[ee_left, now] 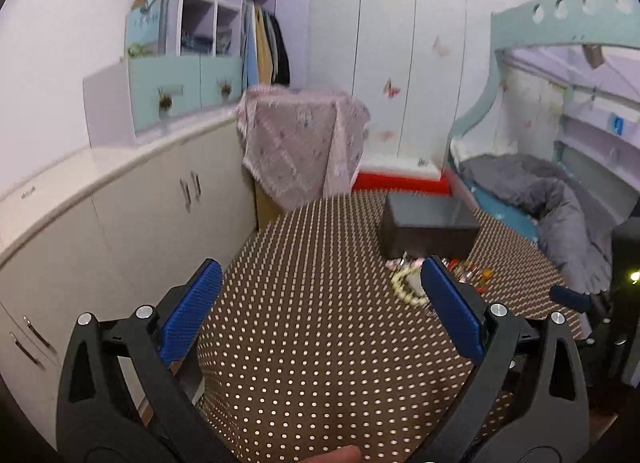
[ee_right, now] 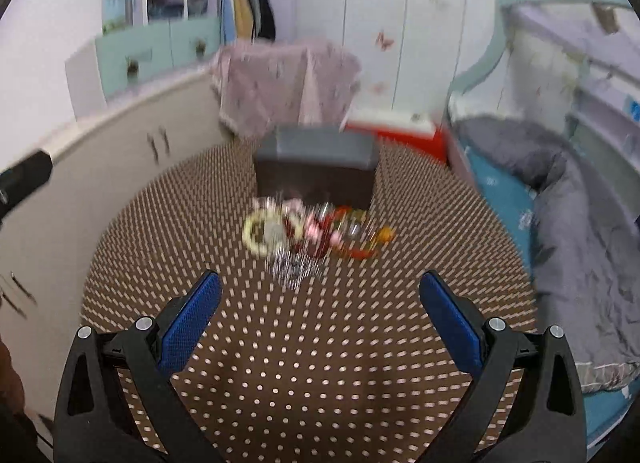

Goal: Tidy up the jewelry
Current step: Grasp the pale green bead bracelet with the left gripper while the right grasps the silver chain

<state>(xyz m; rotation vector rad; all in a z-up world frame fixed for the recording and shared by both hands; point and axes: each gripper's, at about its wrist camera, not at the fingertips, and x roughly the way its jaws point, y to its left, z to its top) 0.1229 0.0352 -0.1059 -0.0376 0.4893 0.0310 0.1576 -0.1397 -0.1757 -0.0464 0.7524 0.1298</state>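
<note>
Lying in a loose heap on the dotted desk (ee_right: 320, 363), the jewelry (ee_right: 312, 235) sits just in front of the grey box (ee_right: 316, 171), at 12 o'clock from the right gripper (ee_right: 320, 319). It looks light, limp and tangle-prone; the pale bead bracelet (ee_right: 260, 233) offers the surest pinch, across its strand. Both the right and the left gripper (ee_left: 320, 311) have their jaws spread, empty.

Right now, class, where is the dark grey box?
In the right wrist view the dark grey box stands on the dotted tablecloth, centre, just behind the jewelry pile.
</note>
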